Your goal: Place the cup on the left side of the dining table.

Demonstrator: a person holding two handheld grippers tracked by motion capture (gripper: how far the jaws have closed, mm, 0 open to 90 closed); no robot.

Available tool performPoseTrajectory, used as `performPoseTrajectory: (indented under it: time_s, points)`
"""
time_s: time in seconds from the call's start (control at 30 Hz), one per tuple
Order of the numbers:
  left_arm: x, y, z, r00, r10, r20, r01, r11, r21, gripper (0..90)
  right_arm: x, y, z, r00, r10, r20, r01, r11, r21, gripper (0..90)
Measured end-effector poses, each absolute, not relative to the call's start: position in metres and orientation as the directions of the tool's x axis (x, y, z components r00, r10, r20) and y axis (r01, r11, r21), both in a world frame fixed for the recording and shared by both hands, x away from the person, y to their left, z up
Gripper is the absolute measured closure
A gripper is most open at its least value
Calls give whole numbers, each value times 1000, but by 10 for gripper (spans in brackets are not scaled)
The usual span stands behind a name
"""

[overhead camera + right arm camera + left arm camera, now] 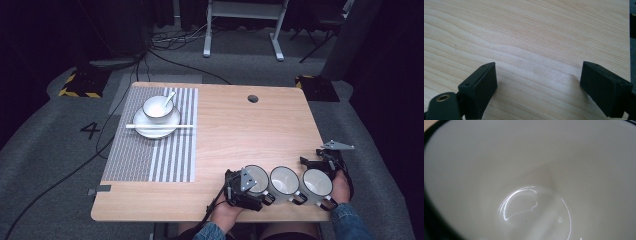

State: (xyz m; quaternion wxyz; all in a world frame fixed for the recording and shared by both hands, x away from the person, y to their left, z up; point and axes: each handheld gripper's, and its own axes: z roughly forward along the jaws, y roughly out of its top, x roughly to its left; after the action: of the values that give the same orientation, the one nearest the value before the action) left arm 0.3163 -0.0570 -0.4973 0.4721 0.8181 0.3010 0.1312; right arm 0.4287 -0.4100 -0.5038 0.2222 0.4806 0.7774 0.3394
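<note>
Left claw at left mug, grip state unclear | three mugs in a row on bench near edge, well right of mat | right claw released beside right mug | judged glazed, rigid, slippery, chip-prone; take handle or rim.

High view: above the near side, looking forward and down on the whole desk.
Left view: pressed close, looking into a white mug.
Right view: low over bare desk, also visible from above.
</note>
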Motion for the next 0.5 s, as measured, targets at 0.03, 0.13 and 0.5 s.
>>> performPoseTrajectory:
  time_s: [0.03, 0.13, 0.5]
  points:
    - [316, -57, -497, 786, 614, -65, 366, -379, 850, 26, 429, -410, -504, -439, 898, -21, 596, 309, 742, 140]
    - [316, -56, -497, 789, 611, -57, 361, -386, 849, 27, 429, -410, -504, -439, 898, -21, 596, 308, 741, 140]
    - [316, -44, -486, 772, 628, -96, 373, -325, 869, 28, 429, -410, -504, -439, 898, -18, 598, 307, 741, 140]
